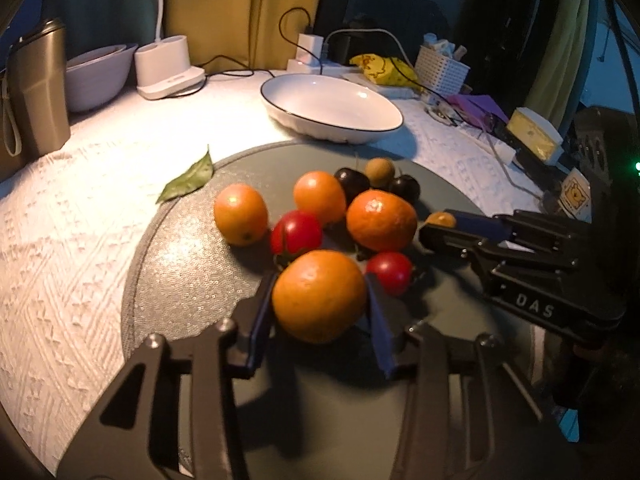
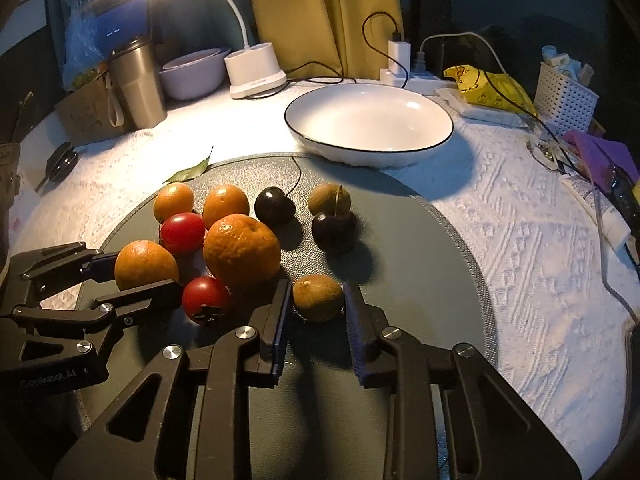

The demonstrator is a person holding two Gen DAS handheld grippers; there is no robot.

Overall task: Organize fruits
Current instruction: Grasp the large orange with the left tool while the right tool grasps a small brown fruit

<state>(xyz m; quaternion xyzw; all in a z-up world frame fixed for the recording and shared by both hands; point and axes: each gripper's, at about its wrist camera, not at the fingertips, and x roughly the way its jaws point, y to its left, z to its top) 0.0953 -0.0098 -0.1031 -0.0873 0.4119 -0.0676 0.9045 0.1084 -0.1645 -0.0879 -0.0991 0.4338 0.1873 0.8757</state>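
Several fruits lie on a round grey mat [image 1: 180,280] [image 2: 420,280]: oranges, two red tomatoes, two dark cherries and brown longans. My left gripper [image 1: 316,300] [image 2: 140,268] is shut on an orange [image 1: 318,296] [image 2: 145,265] at the mat's near side. My right gripper [image 2: 318,300] [image 1: 438,224] has its pads against both sides of a brown longan [image 2: 319,297] [image 1: 441,220] resting on the mat. A large orange [image 1: 380,220] [image 2: 241,251] sits between them. A white bowl [image 1: 332,104] [image 2: 370,122] with a dark rim stands empty behind the mat.
A green leaf [image 1: 188,178] [image 2: 188,172] lies at the mat's far left edge. A steel tumbler [image 2: 138,82], a pink bowl [image 2: 194,72], a lamp base [image 2: 254,68], chargers, a yellow bag [image 2: 486,82] and a white basket [image 2: 566,96] line the back.
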